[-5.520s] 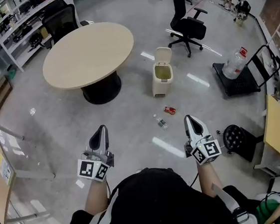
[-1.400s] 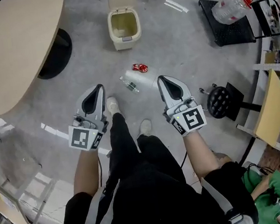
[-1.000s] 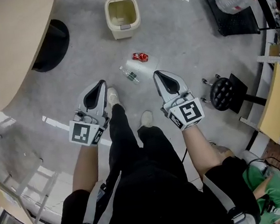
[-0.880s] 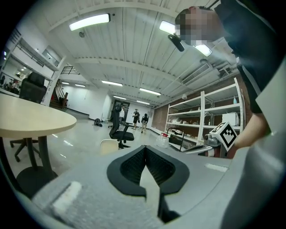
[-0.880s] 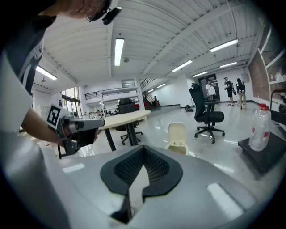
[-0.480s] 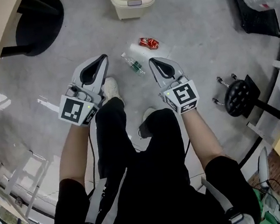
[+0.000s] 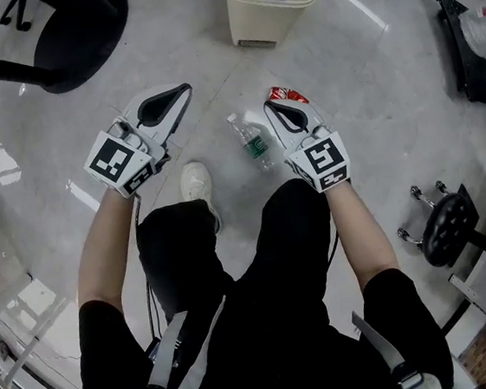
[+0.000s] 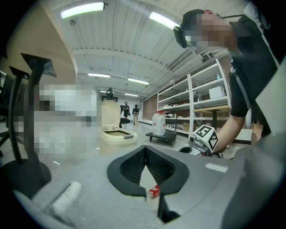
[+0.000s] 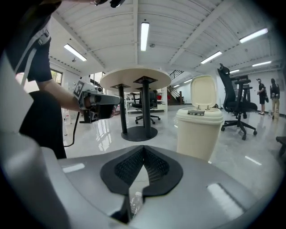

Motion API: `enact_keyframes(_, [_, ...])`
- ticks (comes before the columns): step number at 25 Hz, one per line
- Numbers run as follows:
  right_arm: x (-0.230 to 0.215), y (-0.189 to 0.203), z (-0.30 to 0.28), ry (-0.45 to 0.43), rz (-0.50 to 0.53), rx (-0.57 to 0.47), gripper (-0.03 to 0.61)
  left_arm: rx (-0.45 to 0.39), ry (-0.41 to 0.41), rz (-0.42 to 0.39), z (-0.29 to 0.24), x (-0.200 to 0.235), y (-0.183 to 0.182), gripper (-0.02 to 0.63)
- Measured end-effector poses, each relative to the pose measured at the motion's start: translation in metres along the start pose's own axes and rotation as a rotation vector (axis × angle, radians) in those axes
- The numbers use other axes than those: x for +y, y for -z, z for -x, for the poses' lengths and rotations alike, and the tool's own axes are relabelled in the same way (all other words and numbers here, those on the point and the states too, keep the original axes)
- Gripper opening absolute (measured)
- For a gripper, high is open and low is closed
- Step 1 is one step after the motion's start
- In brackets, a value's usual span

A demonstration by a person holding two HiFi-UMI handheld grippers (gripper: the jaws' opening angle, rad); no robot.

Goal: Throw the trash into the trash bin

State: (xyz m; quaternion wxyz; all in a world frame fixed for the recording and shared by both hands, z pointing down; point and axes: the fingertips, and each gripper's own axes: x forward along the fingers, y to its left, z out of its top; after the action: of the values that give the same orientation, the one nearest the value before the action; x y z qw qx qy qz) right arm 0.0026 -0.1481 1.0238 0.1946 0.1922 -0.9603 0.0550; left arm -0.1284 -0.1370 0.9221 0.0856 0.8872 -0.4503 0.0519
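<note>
On the grey floor in the head view a clear plastic bottle (image 7: 252, 140) lies between my two grippers. A crushed red can (image 7: 288, 95) lies just beyond my right gripper (image 7: 270, 106), partly hidden by it. The cream trash bin (image 7: 273, 3) stands past both, with its lid up. My left gripper (image 7: 186, 89) is left of the bottle. Both grippers are shut and hold nothing. In the left gripper view the can (image 8: 153, 192) shows below the shut jaws (image 8: 145, 149), with the bin (image 8: 117, 130) beyond. The right gripper view shows the bottle (image 9: 135, 202) under its shut jaws (image 9: 143, 149), and the bin (image 9: 199, 132) is close on the right.
The round table's black base (image 7: 76, 29) is at the upper left. A black castor stool (image 7: 452, 231) and a black trolley (image 7: 470, 41) are on the right. The person's white shoe (image 7: 196, 184) is just behind the bottle. Office chairs (image 9: 239, 105) stand further off.
Both grippers have come down low toward the floor and forward. The bottle and the can now lie right by their tips, and the bin has slid to the top edge of the head view.
</note>
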Motion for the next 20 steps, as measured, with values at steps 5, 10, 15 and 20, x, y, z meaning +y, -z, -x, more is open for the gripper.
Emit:
enact_keyframes(5, [0.014, 0.026, -0.023, -0.101, -0.014, 0.057, 0.006, -0.002, -0.071, 0.043, 0.026, 0.007, 0.035, 0.003])
enact_keyframes(10, [0.031, 0.068, -0.054, -0.165, -0.056, 0.187, 0.008, 0.019, -0.056, 0.08, 0.043, -0.003, 0.061, 0.003])
enact_keyframes(15, [0.055, 0.138, -0.083, -0.331, -0.105, 0.425, 0.18, 0.002, -0.1, 0.164, 0.041, -0.003, 0.084, 0.003])
enact_keyframes(20, [0.049, 0.196, -0.094, -0.299, -0.153, 0.593, 0.283, 0.044, -0.079, 0.214, 0.046, -0.011, 0.119, 0.003])
